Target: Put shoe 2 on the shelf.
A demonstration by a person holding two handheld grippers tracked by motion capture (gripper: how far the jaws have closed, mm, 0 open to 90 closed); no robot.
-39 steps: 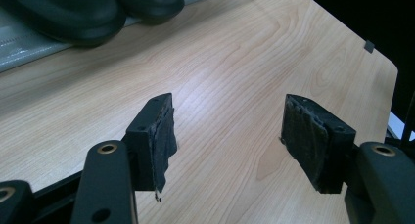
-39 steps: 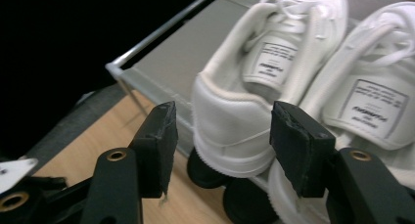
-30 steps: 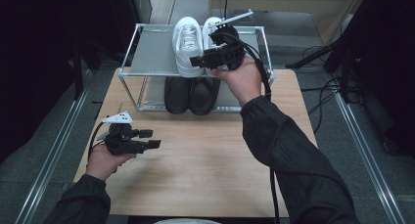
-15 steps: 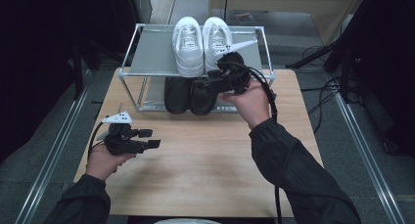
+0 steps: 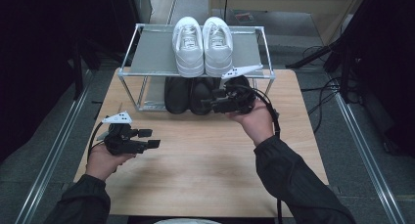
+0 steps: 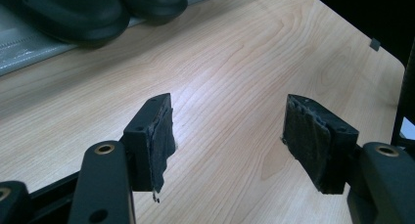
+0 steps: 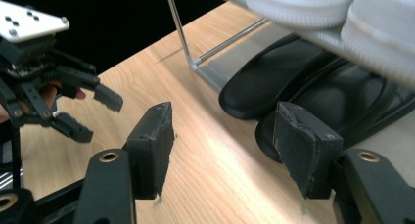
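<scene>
Jaws of the right gripper (image 5: 208, 105) stand wide with nothing between them, just before the black shoes (image 5: 191, 94) under the metal rack (image 5: 147, 62). Left gripper (image 5: 149, 138), also wide and holding nothing, hovers above the wooden table (image 5: 205, 165). White sneakers (image 5: 203, 45) sit on top.

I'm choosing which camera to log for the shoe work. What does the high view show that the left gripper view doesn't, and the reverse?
High view alone: the pair of white lace-up sneakers on the top shelf of the metal-framed shoe rack, and the right tongs, open, at the pair of black shoes.

Left gripper view alone: the worn pads of the left tongs, open over bare wood.

Both: the black shoes' toes and the light wooden table.
</scene>
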